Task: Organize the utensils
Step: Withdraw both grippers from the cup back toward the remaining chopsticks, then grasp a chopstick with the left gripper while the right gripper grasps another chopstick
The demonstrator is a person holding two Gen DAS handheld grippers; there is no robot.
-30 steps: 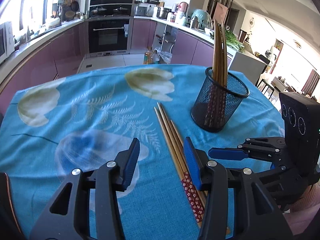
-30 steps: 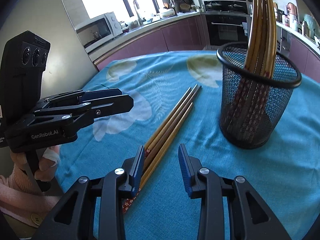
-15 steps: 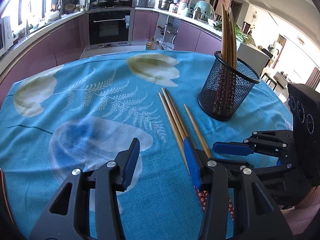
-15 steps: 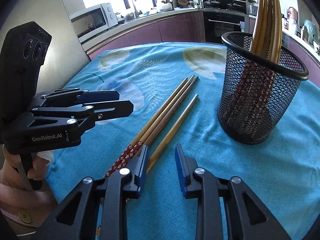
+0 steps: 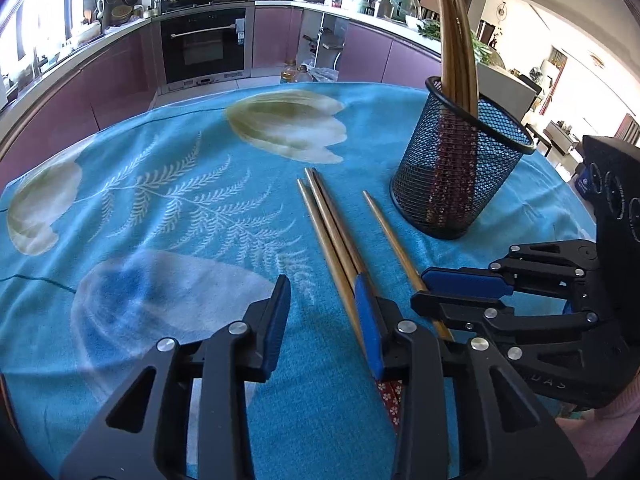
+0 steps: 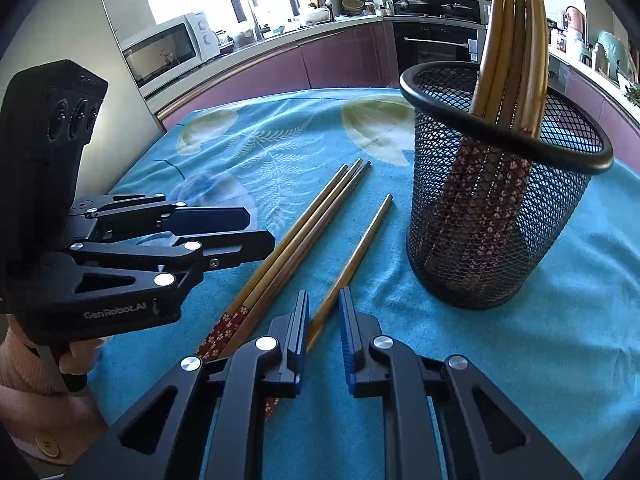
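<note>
A black mesh holder (image 5: 460,176) (image 6: 496,216) stands on the blue cloth with several chopsticks upright in it. Three chopsticks (image 5: 332,232) (image 6: 296,236) lie together on the cloth. One single chopstick (image 5: 394,236) (image 6: 352,260) lies apart, nearer the holder. My right gripper (image 6: 324,332) (image 5: 444,292) is open with a narrow gap, and the single chopstick's lower end lies between its fingers. My left gripper (image 5: 322,320) (image 6: 240,228) is open and empty, low over the cloth beside the three chopsticks.
The round table's blue flowered cloth (image 5: 168,208) spreads to the left. Purple kitchen cabinets and an oven (image 5: 204,44) stand behind the table. A microwave (image 6: 164,52) sits on the counter.
The single chopstick has been drawn apart from the other three, toward the holder. My right gripper's jaws have narrowed around its end. Both grippers have come closer together.
</note>
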